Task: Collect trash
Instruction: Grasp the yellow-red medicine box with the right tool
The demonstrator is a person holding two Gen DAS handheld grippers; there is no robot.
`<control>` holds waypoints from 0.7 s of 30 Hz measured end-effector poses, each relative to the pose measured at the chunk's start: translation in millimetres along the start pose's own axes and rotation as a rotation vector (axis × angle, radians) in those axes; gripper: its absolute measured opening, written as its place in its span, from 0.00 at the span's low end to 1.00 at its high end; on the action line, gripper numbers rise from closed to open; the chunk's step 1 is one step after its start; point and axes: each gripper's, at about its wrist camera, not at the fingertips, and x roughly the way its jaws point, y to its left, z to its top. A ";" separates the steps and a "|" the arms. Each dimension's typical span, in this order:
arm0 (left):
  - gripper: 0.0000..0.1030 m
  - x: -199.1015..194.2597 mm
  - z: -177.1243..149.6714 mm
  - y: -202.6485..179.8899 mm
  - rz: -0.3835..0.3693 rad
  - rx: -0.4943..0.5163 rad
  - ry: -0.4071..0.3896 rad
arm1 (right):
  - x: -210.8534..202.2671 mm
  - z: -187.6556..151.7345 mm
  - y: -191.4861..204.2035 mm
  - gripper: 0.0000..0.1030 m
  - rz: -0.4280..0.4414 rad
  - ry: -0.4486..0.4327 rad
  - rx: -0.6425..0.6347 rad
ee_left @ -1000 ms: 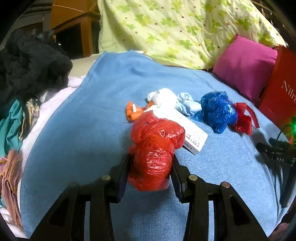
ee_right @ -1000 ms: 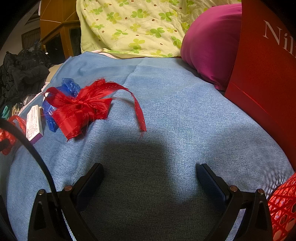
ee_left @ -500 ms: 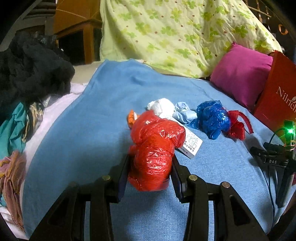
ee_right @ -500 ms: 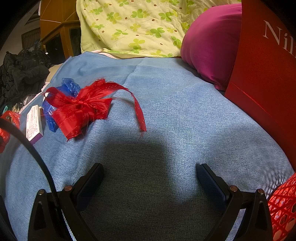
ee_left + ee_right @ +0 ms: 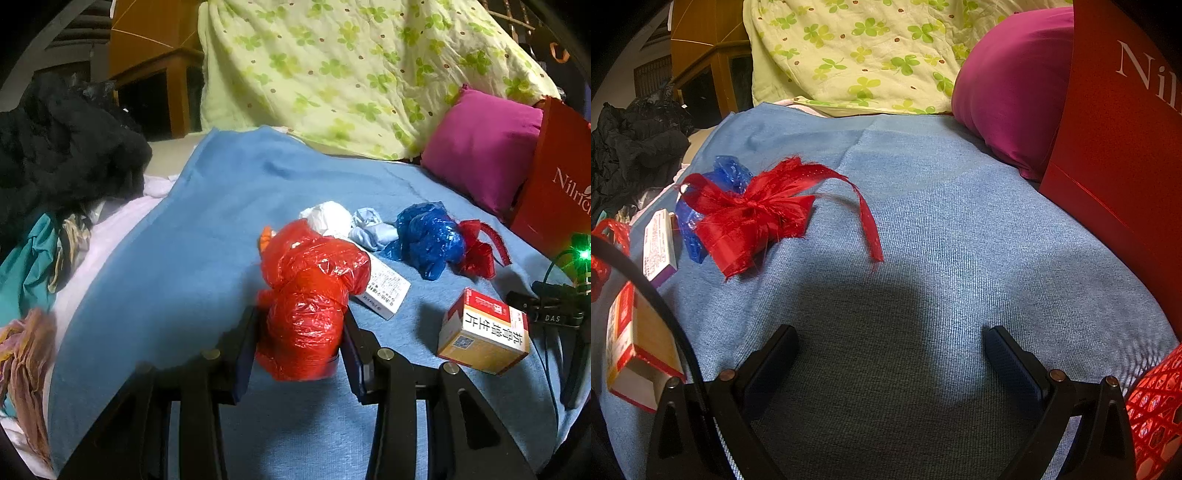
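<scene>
Gripping the red bag [image 5: 310, 299] in your left tongs [image 5: 299, 354], right tongs [image 5: 890, 354] spread empty, you leave boxes [image 5: 484, 336], blue bag [image 5: 428, 240] and ribbon [image 5: 753, 218] on the bed [image 5: 942, 229].

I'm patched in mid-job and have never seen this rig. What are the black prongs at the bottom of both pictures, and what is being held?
No robot arm here: a person carries one pair of hand-held tongs in each hand, and each pair has a wide-angle camera looking forward along its two fingers. The black prongs are those fingers.

In the left camera's picture, the left tongs are shut on a crumpled red plastic bag. On the blue blanket beyond lie a blue plastic bag, a red ribbon bow, a white box and an orange box.

In the right camera's picture, the right tongs are open and empty over the blanket, with the bow ahead.
</scene>
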 end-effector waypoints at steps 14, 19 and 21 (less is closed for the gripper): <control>0.43 -25.4 -13.7 -28.1 0.000 0.069 -0.018 | 0.2 0.1 0.8 1.00 -0.004 0.000 0.001; 0.43 -43.9 -20.8 -33.8 0.006 0.047 0.021 | -5.3 -0.8 8.4 1.00 -0.063 0.039 0.079; 0.43 -55.5 -17.2 -36.2 0.037 0.064 0.009 | -7.0 -0.1 16.1 1.00 -0.095 0.074 0.069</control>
